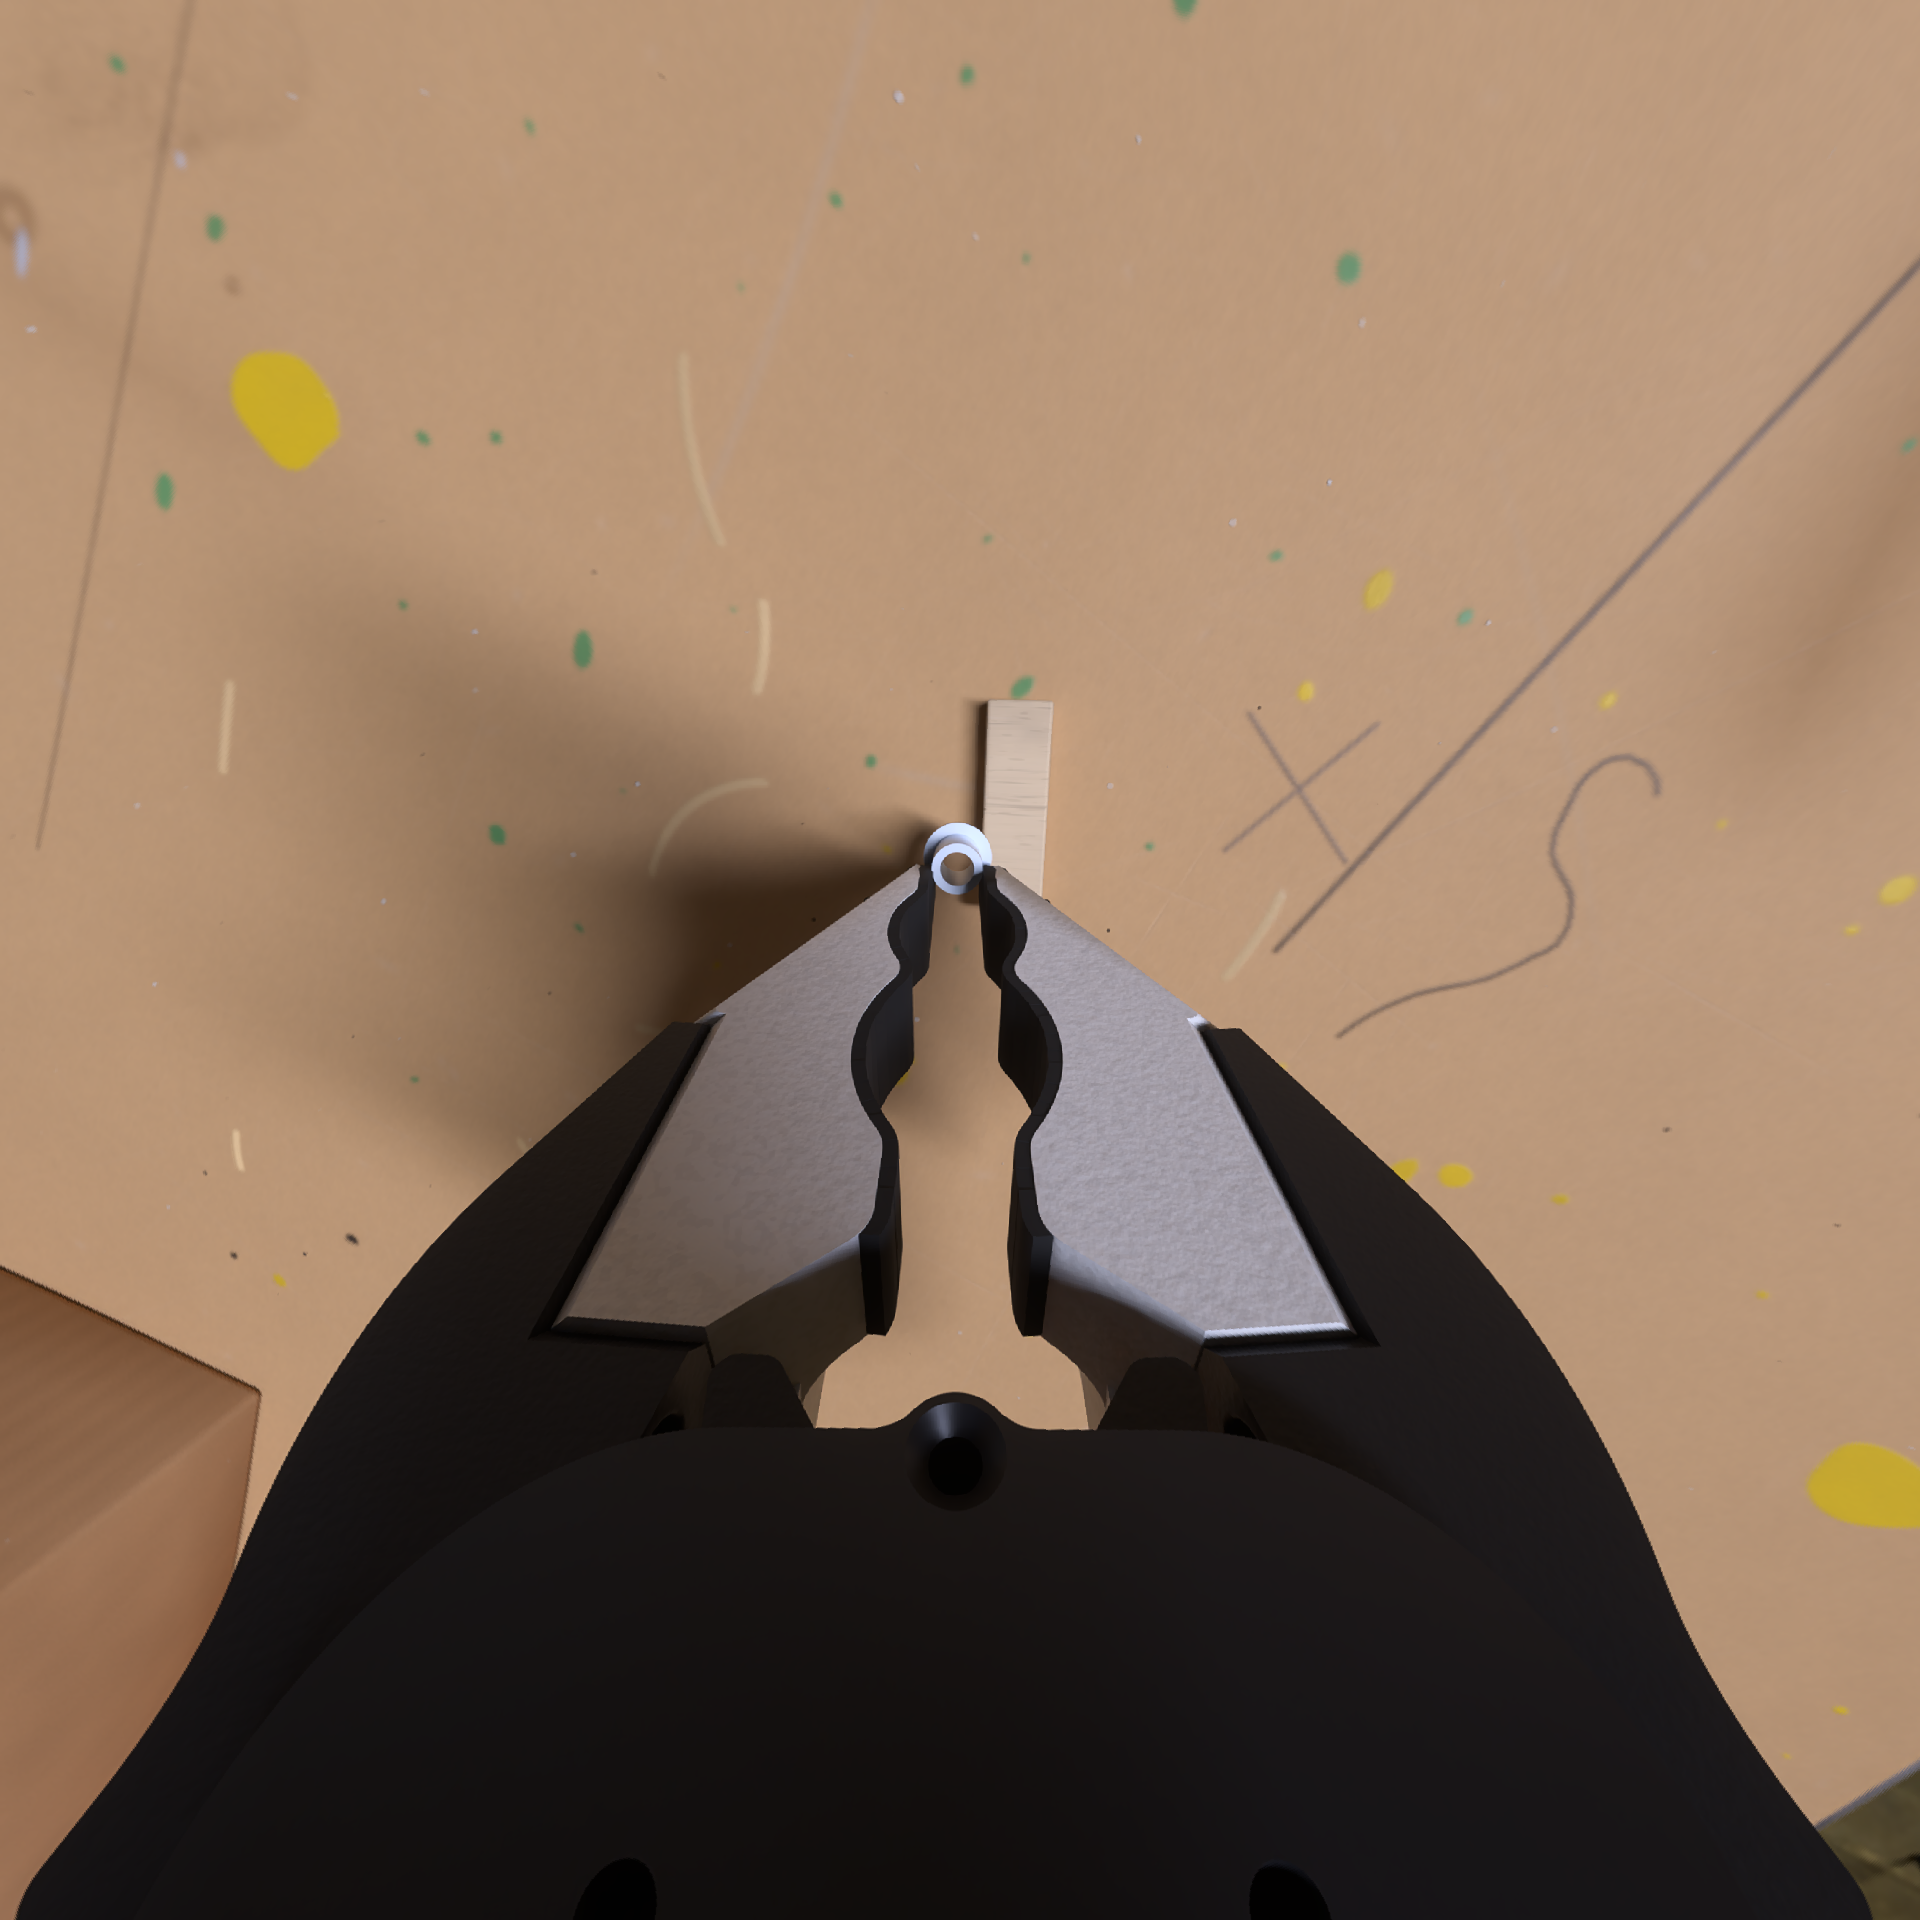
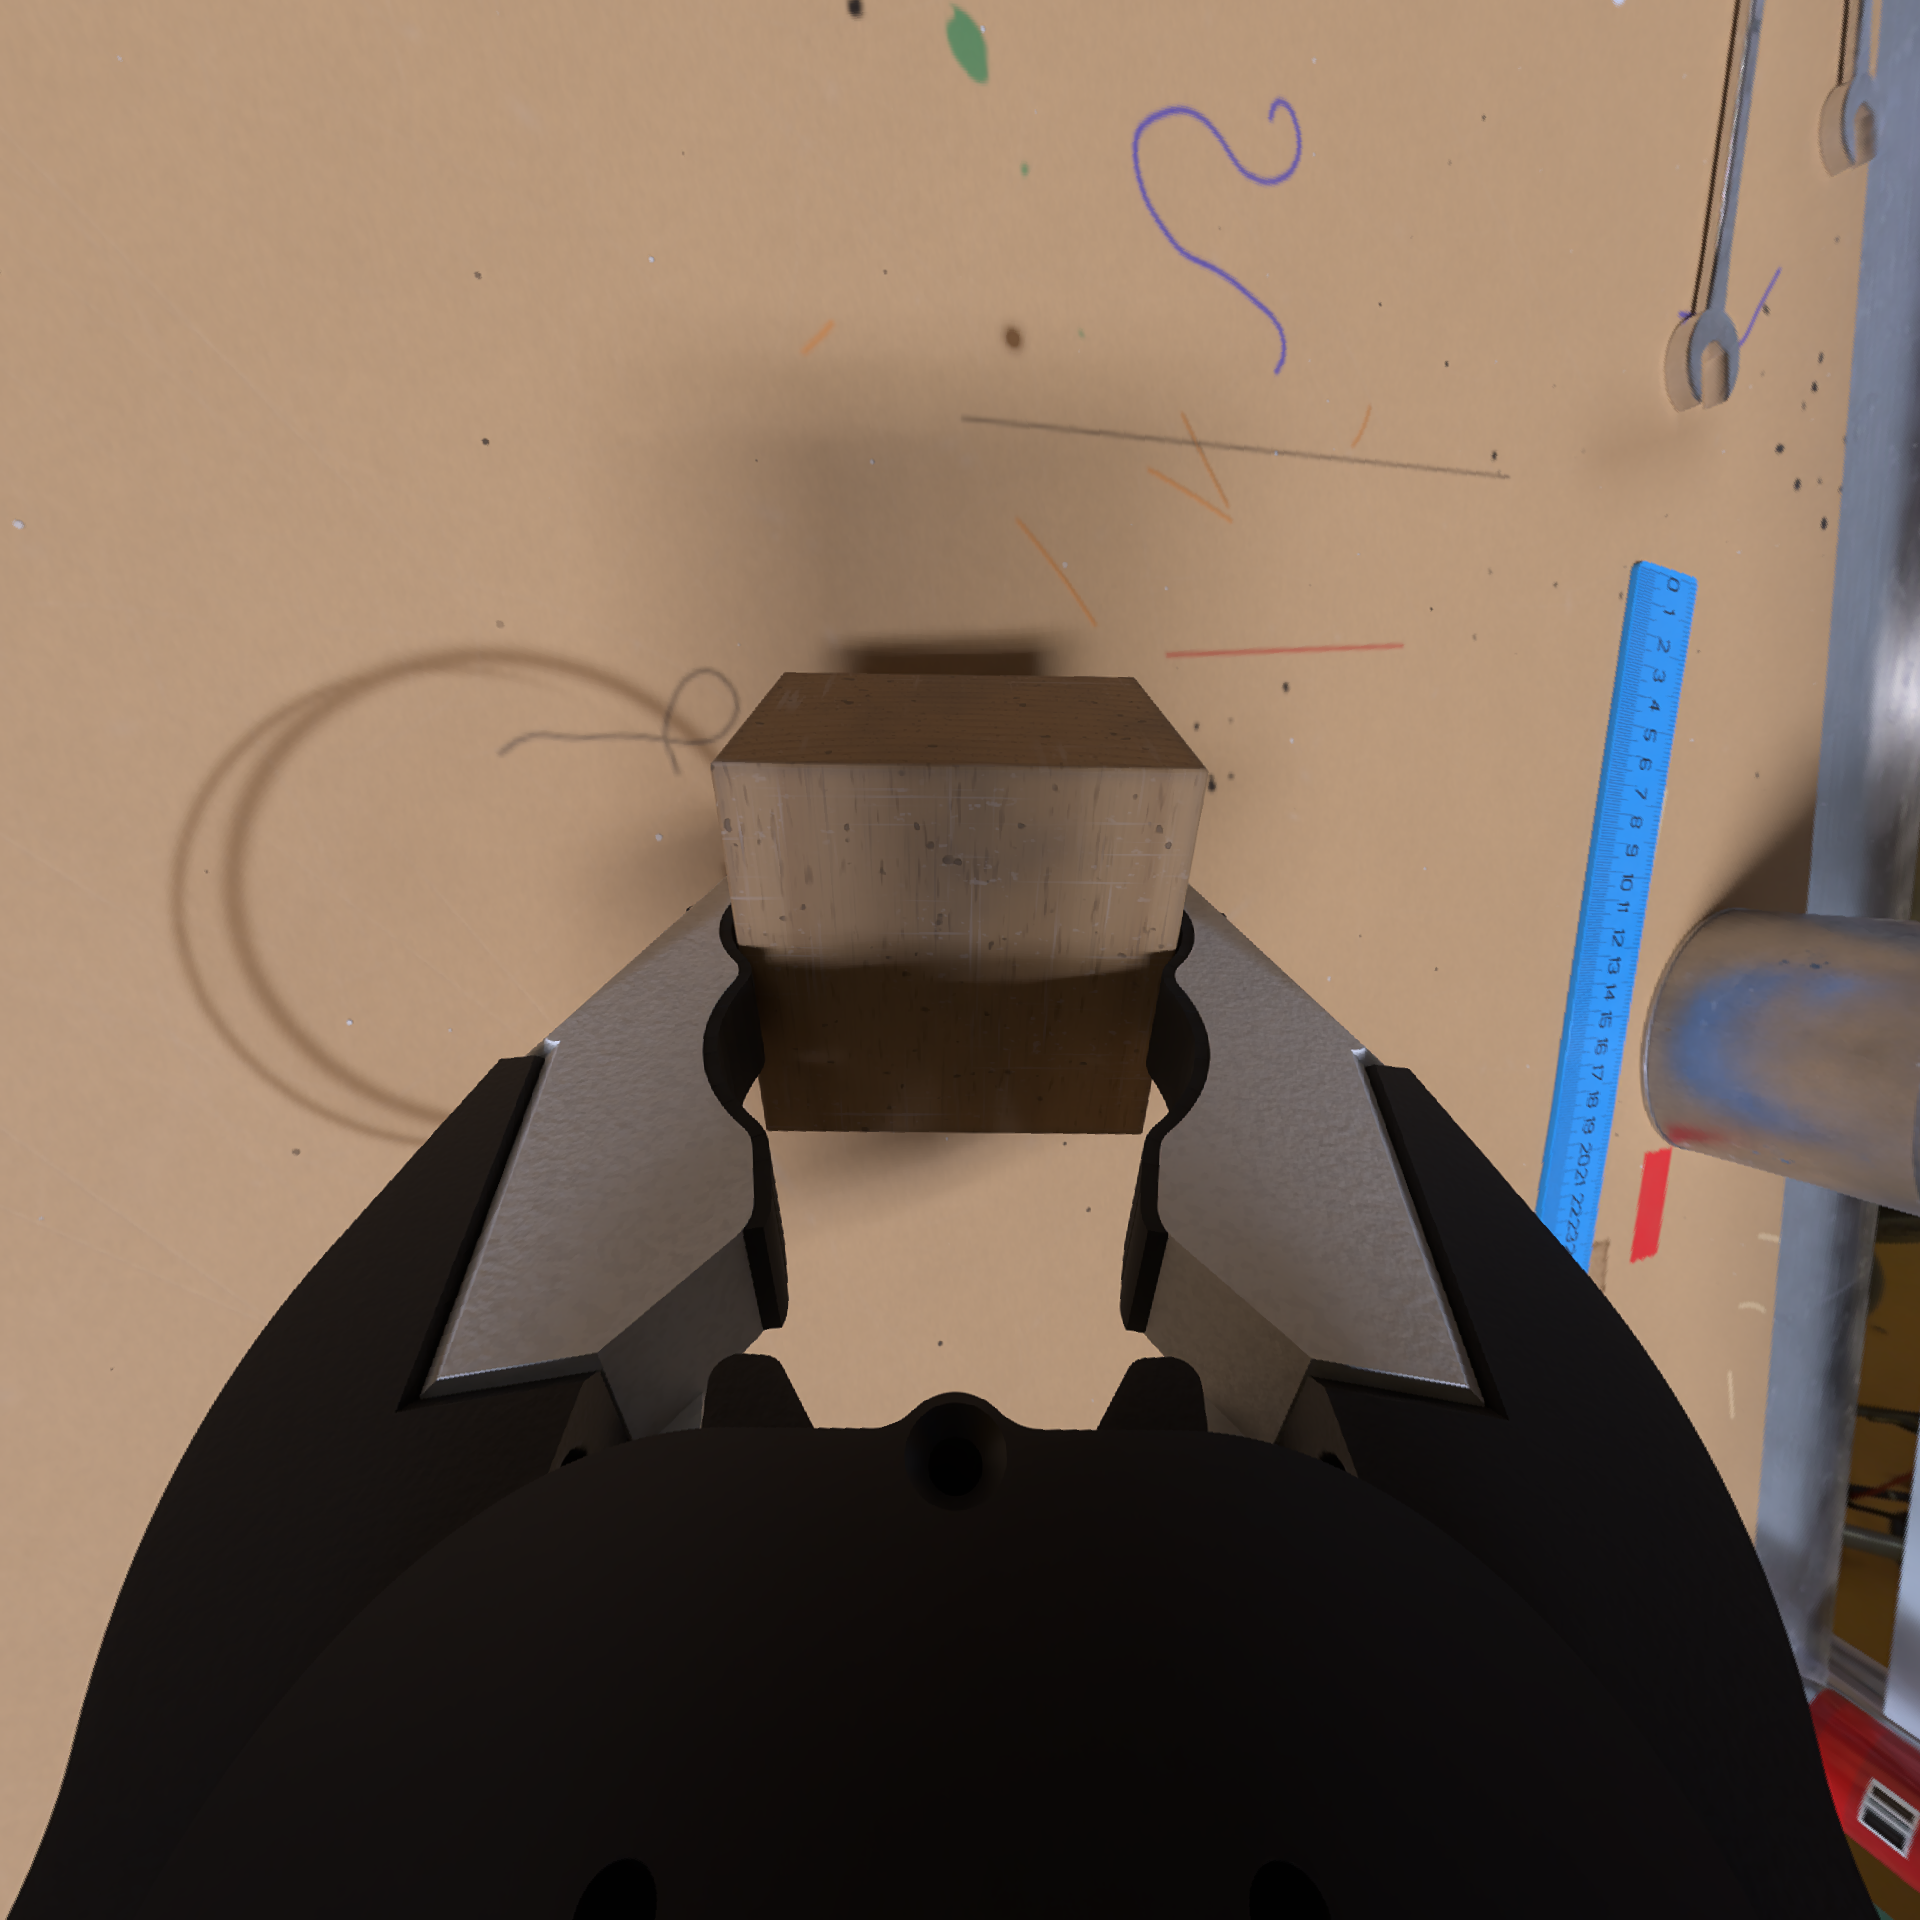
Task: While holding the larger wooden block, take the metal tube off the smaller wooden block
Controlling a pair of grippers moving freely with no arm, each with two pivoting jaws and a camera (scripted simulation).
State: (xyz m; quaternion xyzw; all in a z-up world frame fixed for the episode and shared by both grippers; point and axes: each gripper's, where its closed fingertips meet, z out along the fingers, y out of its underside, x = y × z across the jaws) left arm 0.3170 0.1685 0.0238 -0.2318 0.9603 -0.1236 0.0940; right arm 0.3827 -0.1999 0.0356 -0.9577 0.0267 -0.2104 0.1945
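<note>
**Left gripper pinches tube as right clamps block**

Left gripper (image 1: pixel 957 879) has its tips nearly together, pinching the tube (image 1: pixel 956 864), seen end-on just left of the small block (image 1: pixel 1018 790) lying on the board (image 1: pixel 1143 312). Right gripper (image 2: pixel 956 935) clamps the big block (image 2: pixel 956 862) from both sides, fingers (image 2: pixel 1278 1143) touching its flanks. Best to pull the tube straight along its axis, keeping the pinch centred and the big block steady.
</note>
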